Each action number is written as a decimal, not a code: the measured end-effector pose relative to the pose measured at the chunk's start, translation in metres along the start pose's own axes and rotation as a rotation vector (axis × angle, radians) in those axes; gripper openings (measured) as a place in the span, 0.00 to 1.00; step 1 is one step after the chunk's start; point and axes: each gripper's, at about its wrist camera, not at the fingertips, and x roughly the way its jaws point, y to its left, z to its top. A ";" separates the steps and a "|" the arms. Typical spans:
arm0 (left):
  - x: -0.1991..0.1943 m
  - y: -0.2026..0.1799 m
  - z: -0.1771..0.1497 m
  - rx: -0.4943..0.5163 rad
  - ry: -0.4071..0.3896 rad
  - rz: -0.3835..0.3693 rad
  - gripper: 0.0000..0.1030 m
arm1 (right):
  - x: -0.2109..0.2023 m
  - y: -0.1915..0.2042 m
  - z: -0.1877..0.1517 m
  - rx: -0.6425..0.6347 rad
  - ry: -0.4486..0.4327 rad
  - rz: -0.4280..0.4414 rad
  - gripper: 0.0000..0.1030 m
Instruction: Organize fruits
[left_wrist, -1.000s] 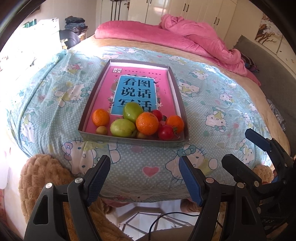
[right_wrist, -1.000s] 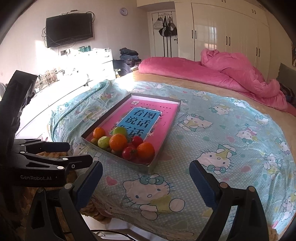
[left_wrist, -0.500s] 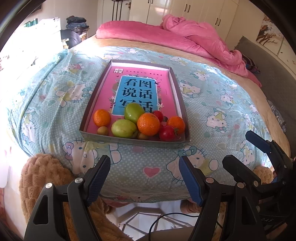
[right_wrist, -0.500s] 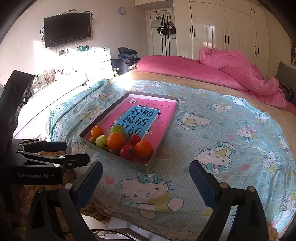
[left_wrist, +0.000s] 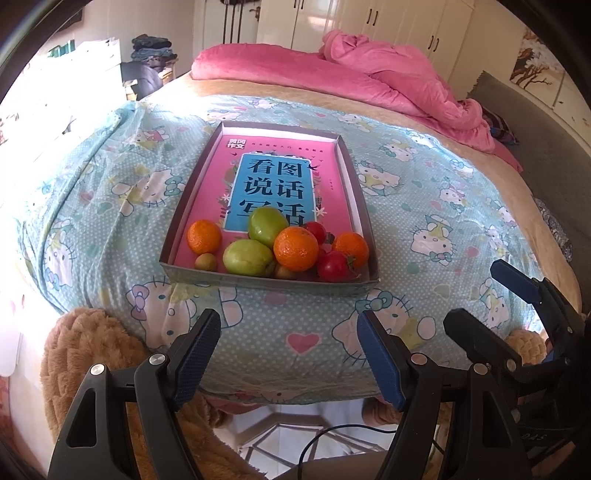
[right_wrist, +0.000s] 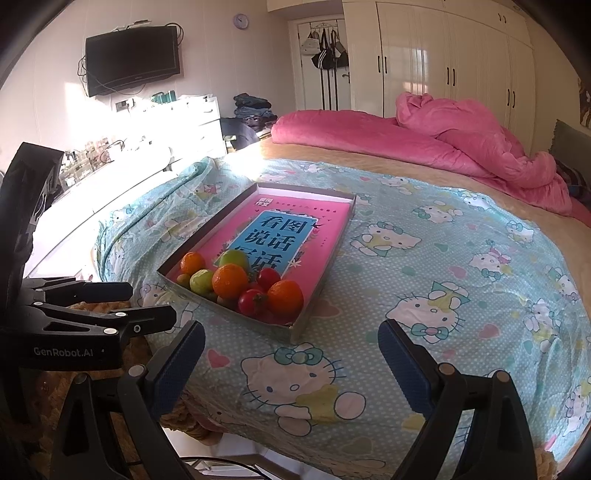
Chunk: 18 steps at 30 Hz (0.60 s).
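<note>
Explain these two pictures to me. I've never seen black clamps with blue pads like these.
They are two hand-held grippers, each with a camera looking along its fingers. One picture is from the left gripper, the other from the right gripper; each also glimpses the other at its edge. Both stand open and hold nothing. Ahead, on a bed with a cartoon-cat sheet, lies a shallow box with a pink book cover inside. At its near end sit oranges, green fruits and tomatoes.
</note>
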 end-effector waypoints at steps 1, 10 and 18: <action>0.000 0.000 0.000 0.000 0.000 0.001 0.75 | -0.001 0.001 0.000 -0.003 -0.001 0.000 0.99; 0.000 0.001 0.000 0.002 0.003 0.005 0.75 | -0.003 0.001 0.001 -0.002 -0.009 -0.001 0.99; 0.000 0.001 0.000 0.001 0.004 0.005 0.75 | -0.004 0.000 0.002 0.000 -0.011 -0.002 0.99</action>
